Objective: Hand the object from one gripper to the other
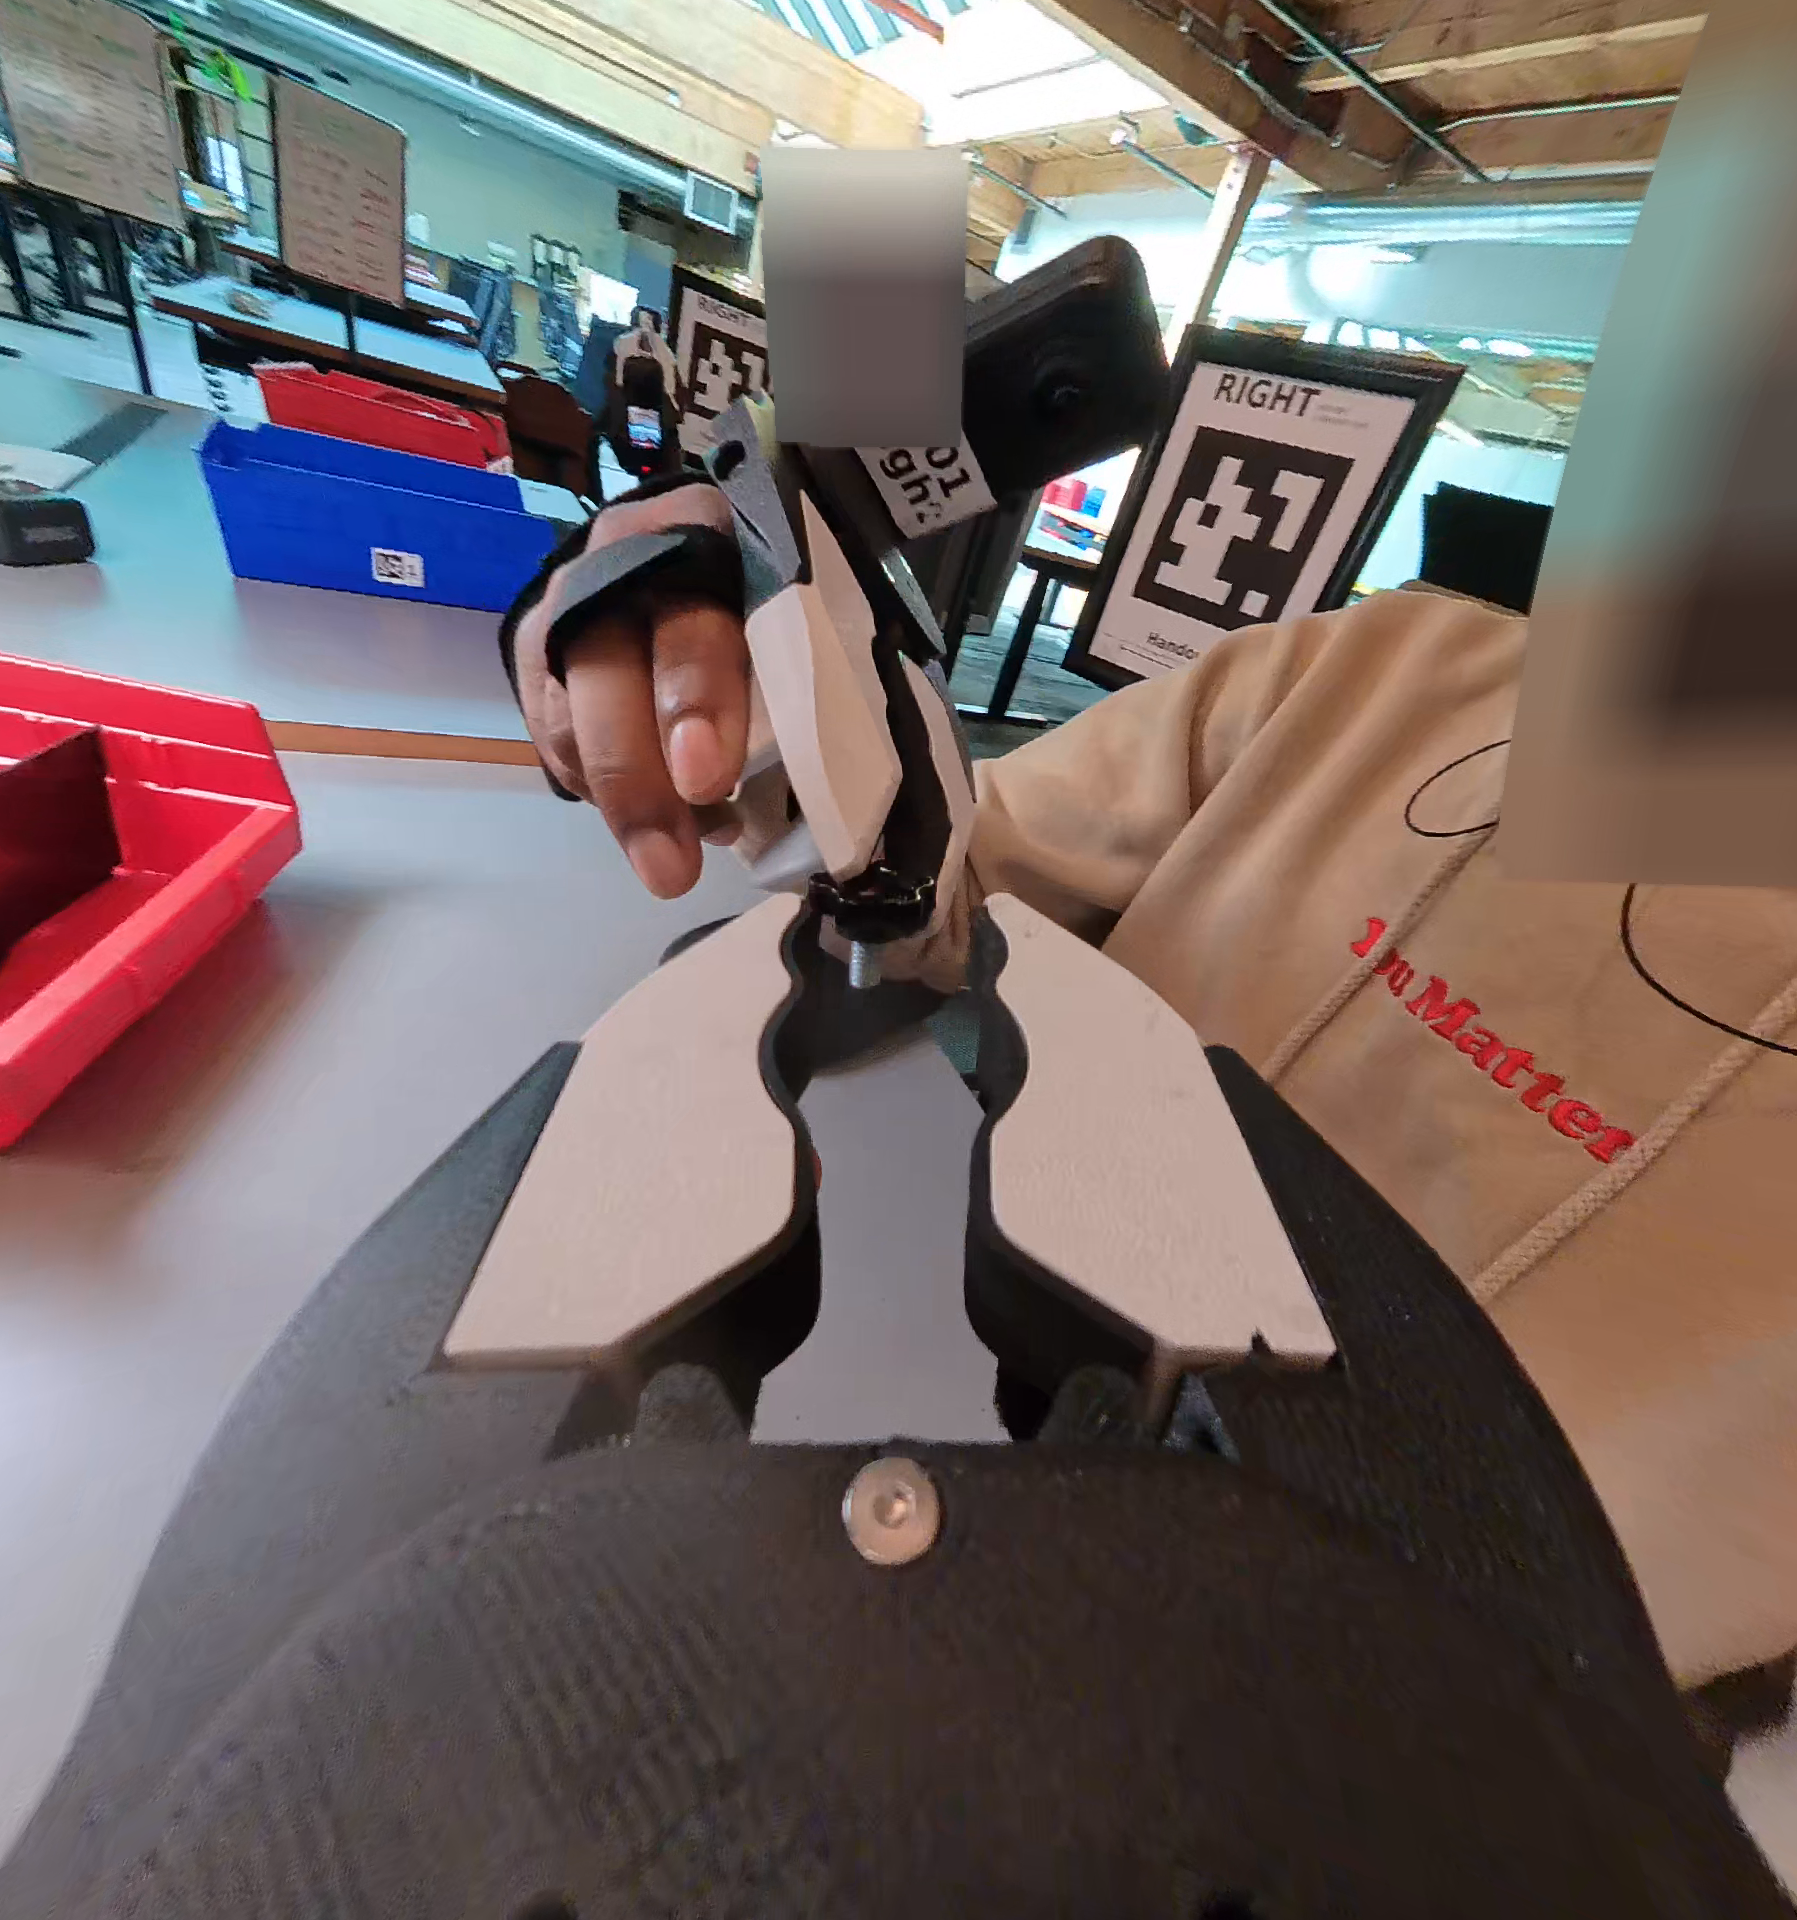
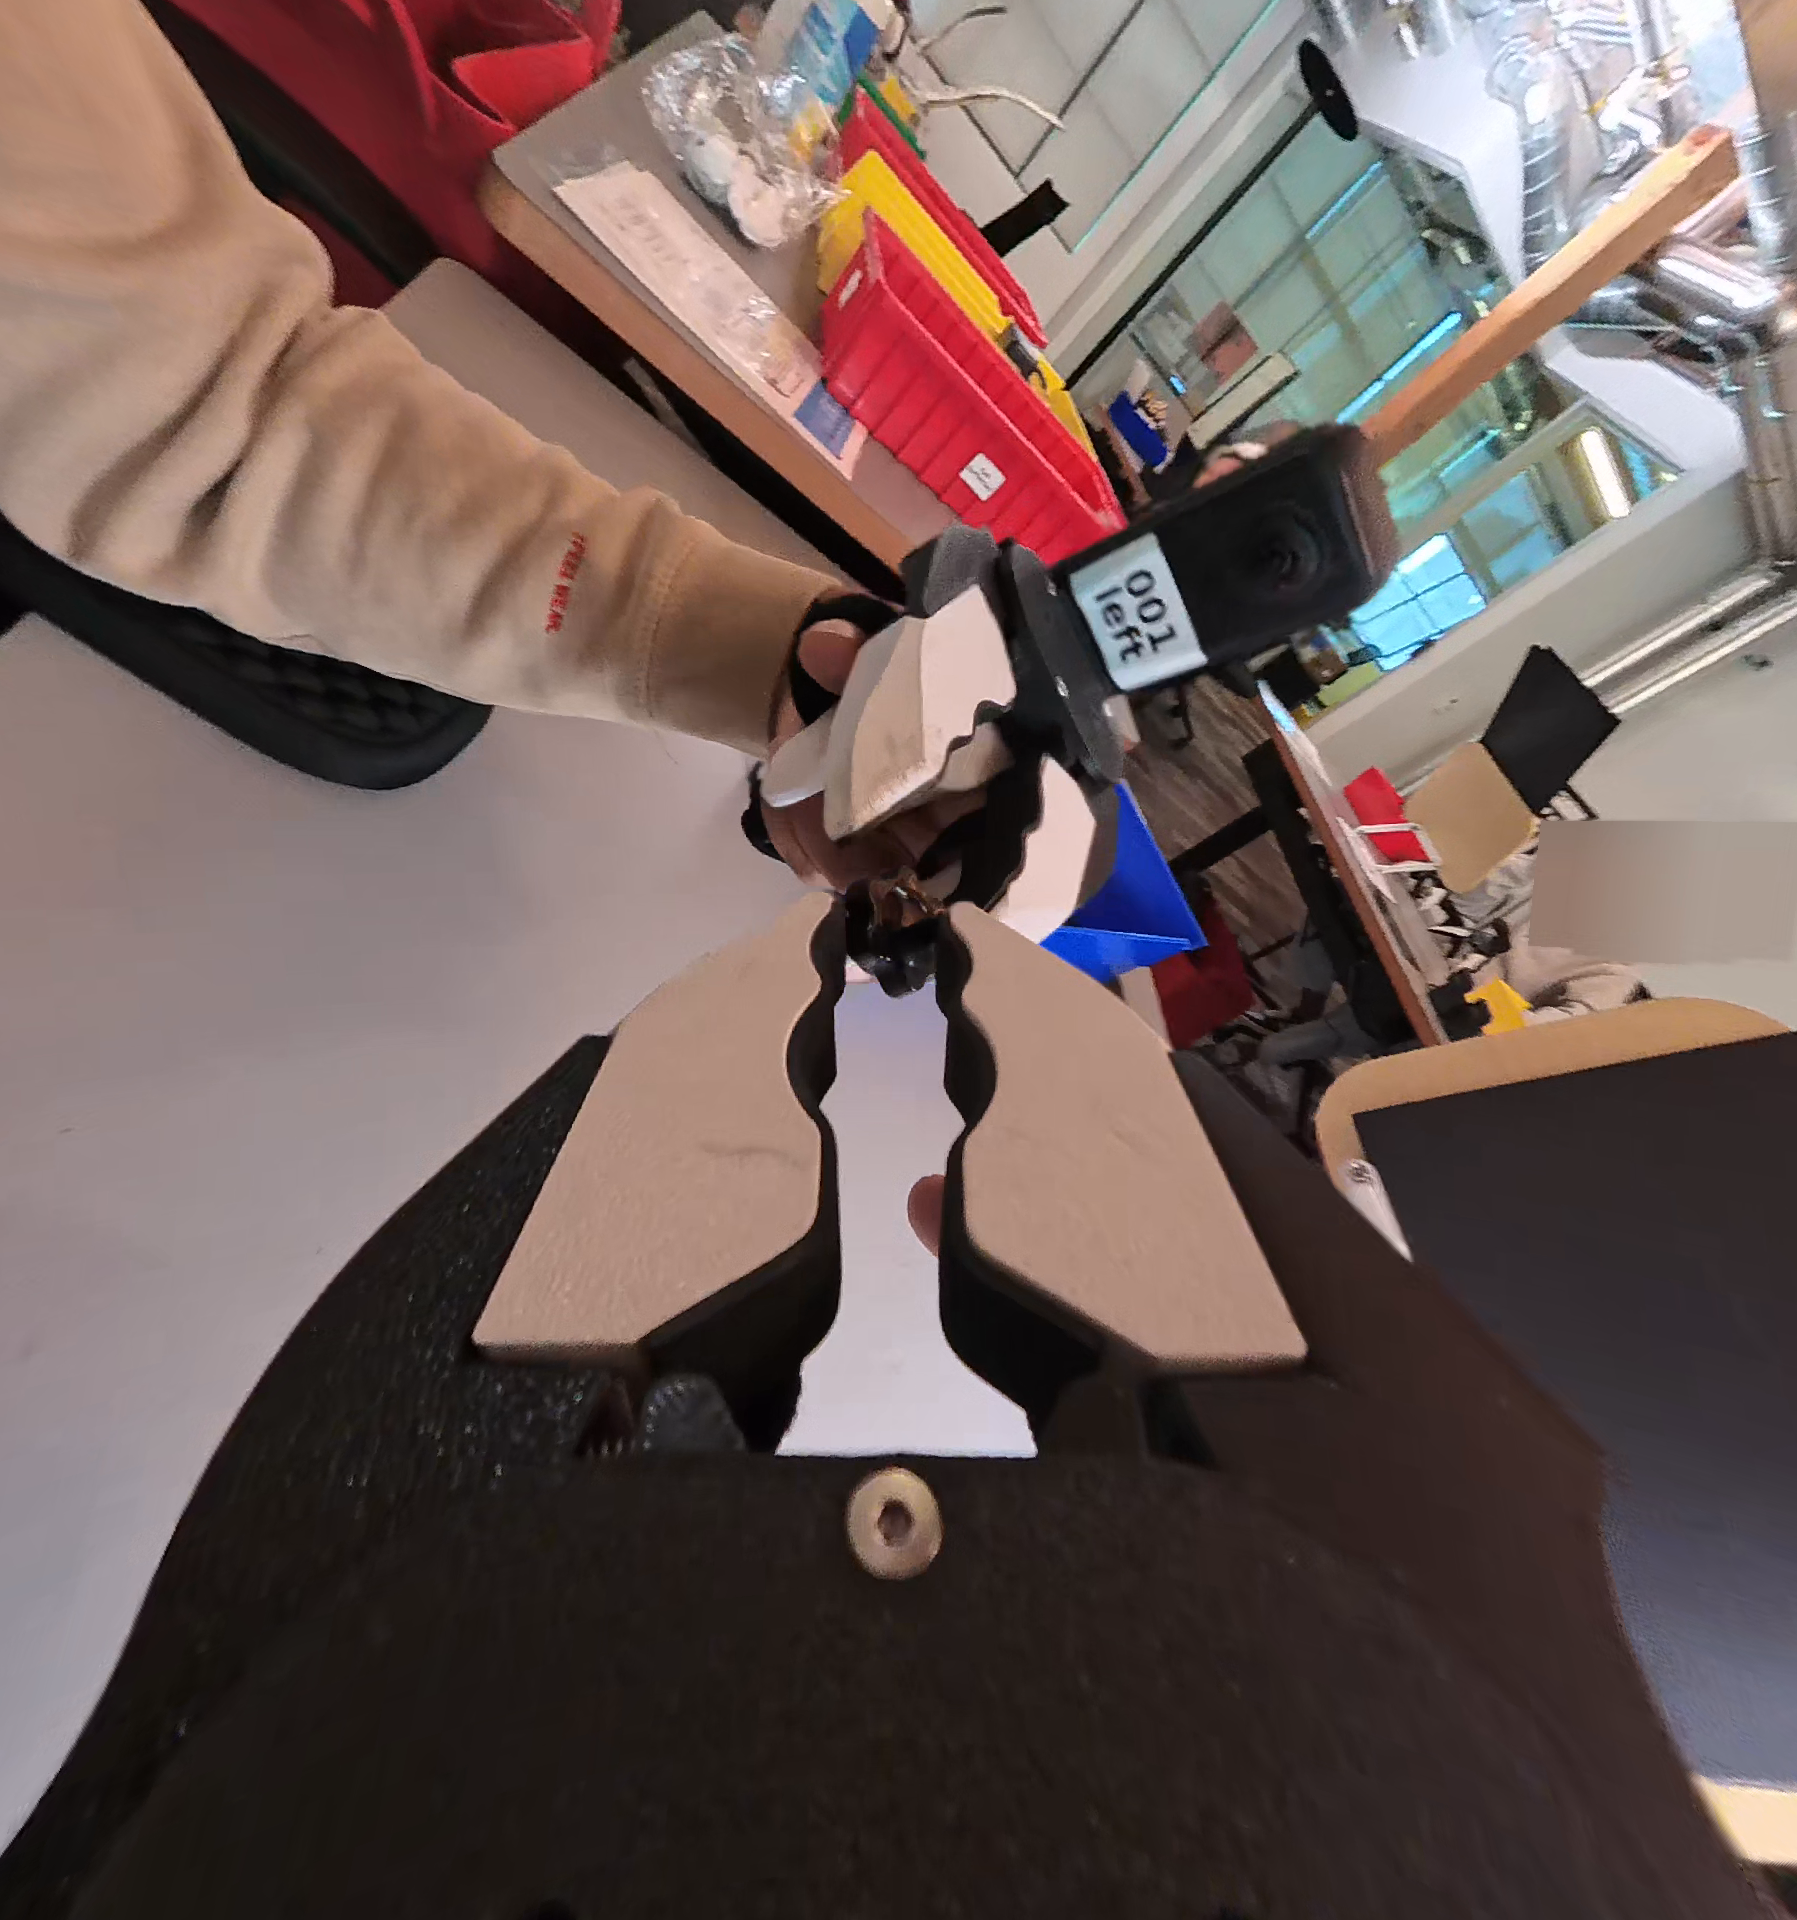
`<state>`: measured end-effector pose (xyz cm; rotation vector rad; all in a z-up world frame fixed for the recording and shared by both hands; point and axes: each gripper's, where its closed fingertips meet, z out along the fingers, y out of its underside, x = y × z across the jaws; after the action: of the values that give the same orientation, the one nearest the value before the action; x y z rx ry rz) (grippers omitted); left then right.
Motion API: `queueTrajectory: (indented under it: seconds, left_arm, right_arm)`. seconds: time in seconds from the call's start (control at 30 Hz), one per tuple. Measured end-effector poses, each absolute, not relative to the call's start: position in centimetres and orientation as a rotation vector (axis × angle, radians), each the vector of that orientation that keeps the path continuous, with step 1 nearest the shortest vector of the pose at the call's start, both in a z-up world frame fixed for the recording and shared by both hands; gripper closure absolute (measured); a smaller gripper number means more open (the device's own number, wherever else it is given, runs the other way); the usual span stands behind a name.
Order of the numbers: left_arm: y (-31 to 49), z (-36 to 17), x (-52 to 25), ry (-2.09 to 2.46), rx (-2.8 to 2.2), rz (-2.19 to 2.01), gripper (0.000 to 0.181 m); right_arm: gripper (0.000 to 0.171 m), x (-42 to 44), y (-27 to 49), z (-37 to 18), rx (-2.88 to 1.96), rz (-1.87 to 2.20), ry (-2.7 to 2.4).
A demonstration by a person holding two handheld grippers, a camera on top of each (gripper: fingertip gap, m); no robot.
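knob [image 1: 870, 902] sits at my right tongs [image 1: 878, 883] tips, apparently pinched, threaded stud pointing down | my left tongs [image 1: 889, 935] parted, straddling the knob just below it | worktop [image 1: 354, 935] well beneath | left nearer to take over

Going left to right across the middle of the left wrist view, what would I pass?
Red plastic bin → person's hand → black star-shaped knob with a screw → beige sweatshirt.
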<state>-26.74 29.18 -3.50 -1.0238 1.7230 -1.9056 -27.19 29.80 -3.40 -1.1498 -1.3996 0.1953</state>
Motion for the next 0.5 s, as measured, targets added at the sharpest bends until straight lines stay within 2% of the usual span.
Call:
queueTrajectory:
  seconds: [0.17,0.27,0.33,0.5]
  left_arm:
    - [29.5,-4.3,-25.9,1.714,-1.088,-1.882,0.144]
    - [29.3,-4.4,-25.7,1.725,-1.093,-1.899,0.157]
    - [29.4,-4.4,-25.6,1.729,-1.097,-1.881,0.157]
    - [32.4,0.0,-25.7,1.353,-0.974,-1.921,0.157]
  right_arm:
    - [0.156,-26.9,29.6,-3.8,-1.167,0.196,-1.425]
    - [0.155,-27.0,29.8,-4.2,-1.179,0.179,-1.441]
    - [0.155,-27.0,29.9,-4.5,-1.188,0.161,-1.453]
    - [0.154,-25.4,32.0,-0.2,-1.147,0.213,-1.135]
